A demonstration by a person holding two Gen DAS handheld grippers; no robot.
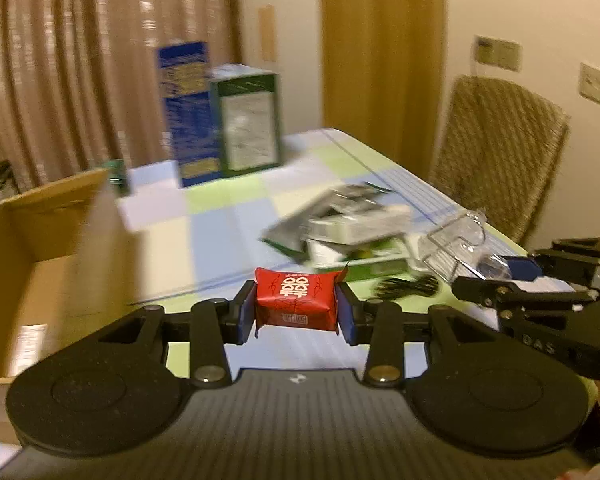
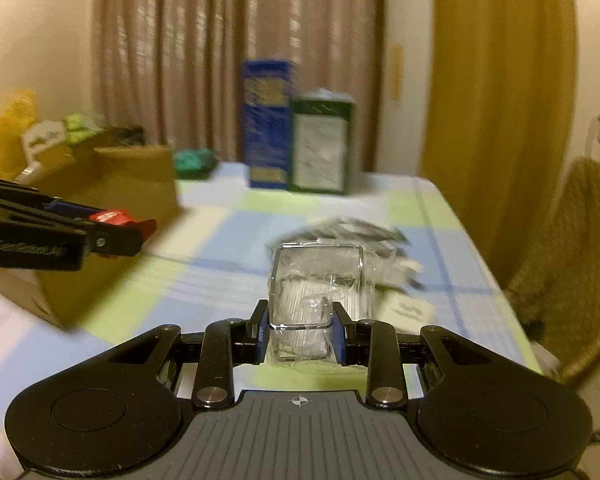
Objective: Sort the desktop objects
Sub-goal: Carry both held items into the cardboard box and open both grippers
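Currently, left wrist view: the left gripper (image 1: 296, 312) is clamped on a red wrapped packet (image 1: 296, 306), pads pressing both its sides, held clear above the checked tablecloth (image 1: 220, 232). An open cardboard box (image 1: 48, 240) sits just left of the packet, likely the drop spot. Right of the packet a loose pile of sachets and small packs (image 1: 348, 224) lies on the cloth, unsorted. The right gripper (image 1: 496, 276) shows at the pile's right edge, with a clear plastic box (image 1: 456, 248) in its jaws. A blue carton (image 1: 190, 112) and a green carton (image 1: 250, 120) stand touching each other, beyond the pile.

Right wrist view: the right gripper (image 2: 300, 334) is clenched on the clear plastic box (image 2: 318, 288), which holds pale sticks, lifted off the cloth. The pile (image 2: 356, 248) is behind it. The cardboard box (image 2: 112, 216) is left of the pile, with the left gripper (image 2: 124, 226) and red packet (image 2: 112, 218) in front of it.

Progress: two items picked, neither placed yet; the pile remains. Box contents not visible.
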